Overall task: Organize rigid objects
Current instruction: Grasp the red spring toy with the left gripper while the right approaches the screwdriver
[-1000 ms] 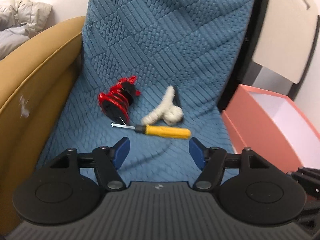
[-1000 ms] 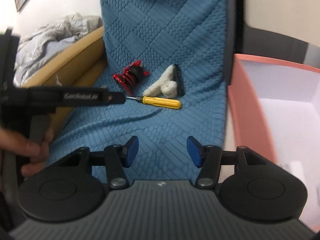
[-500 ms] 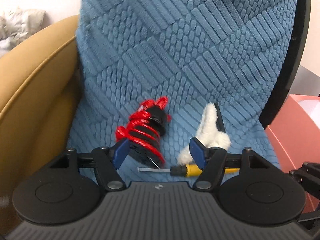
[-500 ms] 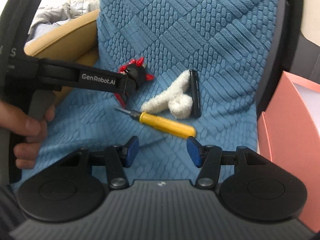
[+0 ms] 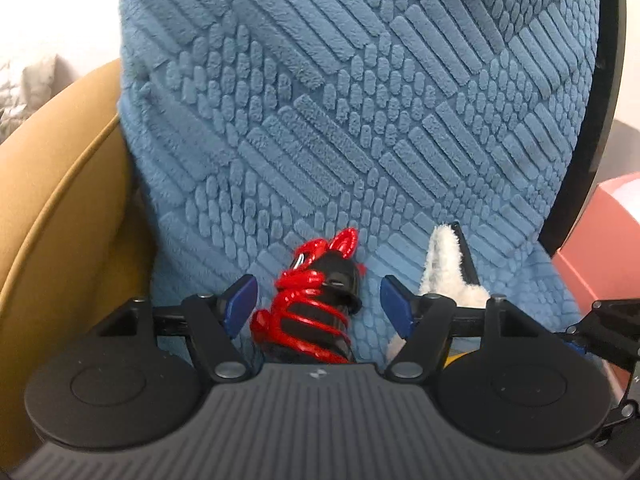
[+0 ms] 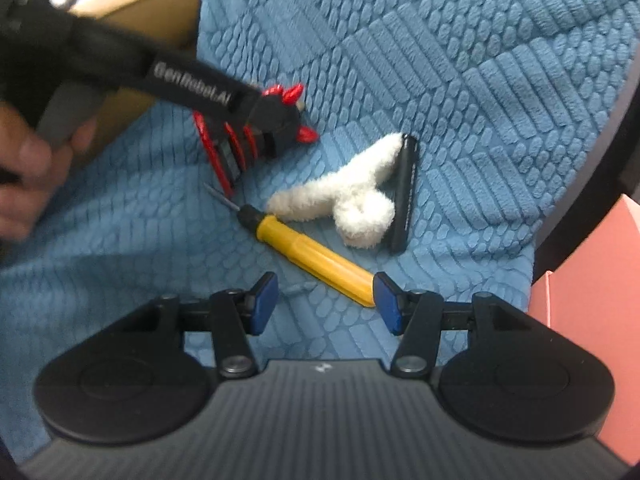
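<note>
A red and black claw hair clip (image 5: 316, 300) lies on the blue textured seat cover (image 5: 360, 120). My left gripper (image 5: 319, 307) is open with its blue pads on either side of the clip, not closed on it. In the right wrist view the clip (image 6: 248, 140) sits under the left gripper's black body (image 6: 188, 80). A yellow-handled screwdriver (image 6: 312, 258) lies just ahead of my open right gripper (image 6: 326, 302), its handle end near the right pad. A white fluffy clip with a black bar (image 6: 360, 196) lies beyond it.
A tan sofa arm (image 5: 52, 208) rises on the left. A pink box (image 6: 592, 280) stands to the right of the seat, past a black frame edge (image 5: 588, 120). The person's hand (image 6: 24, 176) holds the left gripper's handle.
Both grippers have moved forward and down toward the seat. The left one now straddles the red clip; the right one has come up to the screwdriver. Both jaws stay open.
</note>
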### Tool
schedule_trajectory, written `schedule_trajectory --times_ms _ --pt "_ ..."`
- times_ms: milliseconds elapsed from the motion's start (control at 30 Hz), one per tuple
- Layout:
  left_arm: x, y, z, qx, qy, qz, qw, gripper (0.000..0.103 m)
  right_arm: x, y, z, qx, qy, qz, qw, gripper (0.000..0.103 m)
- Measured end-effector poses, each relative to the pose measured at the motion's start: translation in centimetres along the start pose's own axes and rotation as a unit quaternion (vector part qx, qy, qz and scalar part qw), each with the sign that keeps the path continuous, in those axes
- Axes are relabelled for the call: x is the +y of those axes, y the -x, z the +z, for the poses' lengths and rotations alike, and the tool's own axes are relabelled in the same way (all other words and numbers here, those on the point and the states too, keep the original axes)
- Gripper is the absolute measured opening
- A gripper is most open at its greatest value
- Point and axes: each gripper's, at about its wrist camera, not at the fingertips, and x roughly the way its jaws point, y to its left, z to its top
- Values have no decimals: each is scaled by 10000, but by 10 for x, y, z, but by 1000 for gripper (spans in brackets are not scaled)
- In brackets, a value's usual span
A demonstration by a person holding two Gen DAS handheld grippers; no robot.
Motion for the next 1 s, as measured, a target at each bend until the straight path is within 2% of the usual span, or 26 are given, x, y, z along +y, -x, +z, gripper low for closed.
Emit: schedule_trajectory --times_ms 133,333,400,467,733,867,1000 --pt "-4 -11 3 89 -287 -43 9995 73 1 -5 4 9 273 90 9996 55" --pt "-7 -30 5 266 -348 -200 9988 73 0 -14 12 160 556 226 9981 51" --pt "-6 -32 4 291 -322 -214 9988 73 -1 -16 14 216 597 221 9977 45" --pt "-5 -36 4 346 -306 -217 9987 73 -2 -15 17 280 645 124 9974 33" --pt "-1 -34 3 557 -220 -252 9979 64 -7 -4 17 634 729 143 9952 10" --pt "0 -25 -1 577 -119 -334 9977 63 -9 10 13 634 680 297 9952 9" --pt "3 -8 -12 566 143 -368 9976 63 -8 13 15 556 875 157 9945 11"
